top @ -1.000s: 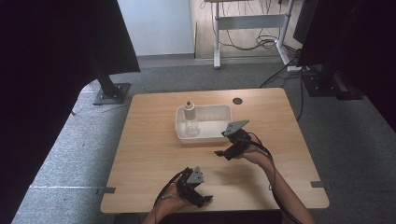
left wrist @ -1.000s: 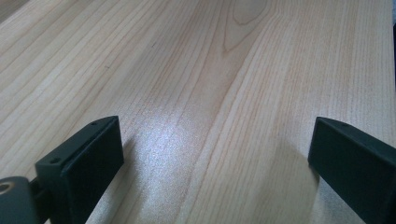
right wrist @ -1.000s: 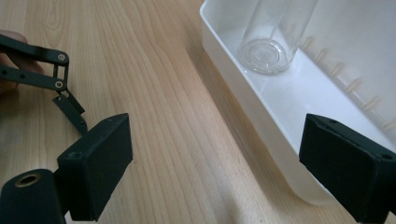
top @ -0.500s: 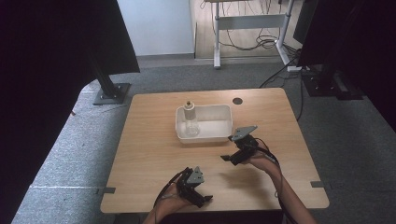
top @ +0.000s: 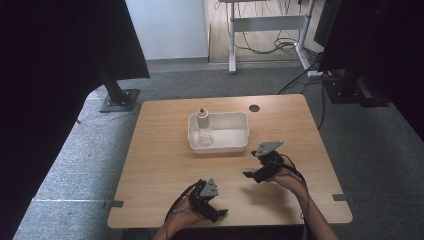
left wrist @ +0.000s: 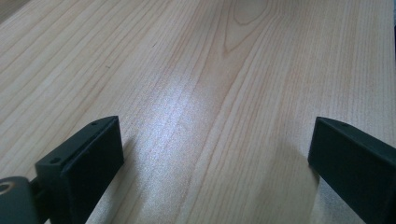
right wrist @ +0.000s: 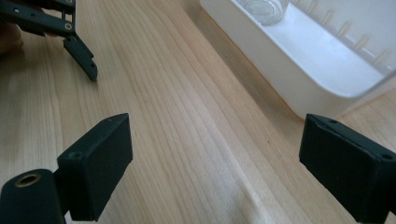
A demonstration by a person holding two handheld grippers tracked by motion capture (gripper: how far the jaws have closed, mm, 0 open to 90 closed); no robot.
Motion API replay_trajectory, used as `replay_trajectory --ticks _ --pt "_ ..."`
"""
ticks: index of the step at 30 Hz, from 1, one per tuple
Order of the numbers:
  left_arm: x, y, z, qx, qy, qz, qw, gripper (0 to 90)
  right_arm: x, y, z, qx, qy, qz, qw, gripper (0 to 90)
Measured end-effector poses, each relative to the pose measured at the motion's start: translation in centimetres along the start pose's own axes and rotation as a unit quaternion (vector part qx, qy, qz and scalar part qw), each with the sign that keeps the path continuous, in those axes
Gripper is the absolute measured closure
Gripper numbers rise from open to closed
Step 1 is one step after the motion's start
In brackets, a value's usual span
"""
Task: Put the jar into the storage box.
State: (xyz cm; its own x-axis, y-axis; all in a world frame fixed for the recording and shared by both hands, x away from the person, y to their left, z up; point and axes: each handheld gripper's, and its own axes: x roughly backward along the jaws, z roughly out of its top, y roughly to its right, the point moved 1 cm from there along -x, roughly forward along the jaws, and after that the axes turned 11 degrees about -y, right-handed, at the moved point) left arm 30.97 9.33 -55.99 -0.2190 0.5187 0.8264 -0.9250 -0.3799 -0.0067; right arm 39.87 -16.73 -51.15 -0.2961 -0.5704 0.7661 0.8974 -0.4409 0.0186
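With both sets of fingers spread and empty, our right gripper [top: 263,167] hangs near the white tray [top: 240,145] holding the bottle [top: 203,131] mid-tabletop; next we likely reach in.

We see both forearms come in from the near edge. The left hand [top: 187,210] keeps the left gripper [top: 216,214] low by that edge, and in its own view the jaws stand wide apart with nothing between them. The right hand [top: 283,176] carries the right gripper [top: 248,175] farther forward — raised and turned to the left, its jaws likewise spread and empty. The two grippers sit well apart.
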Motion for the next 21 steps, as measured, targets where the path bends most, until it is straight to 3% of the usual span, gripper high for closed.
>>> replay_trajectory --ticks 21 --pt "0.0 0.0 0.0 0.001 0.000 0.001 1.0000 3.0 0.3 -1.6 -4.6 -0.030 -0.012 -0.016 0.9994 9.1"
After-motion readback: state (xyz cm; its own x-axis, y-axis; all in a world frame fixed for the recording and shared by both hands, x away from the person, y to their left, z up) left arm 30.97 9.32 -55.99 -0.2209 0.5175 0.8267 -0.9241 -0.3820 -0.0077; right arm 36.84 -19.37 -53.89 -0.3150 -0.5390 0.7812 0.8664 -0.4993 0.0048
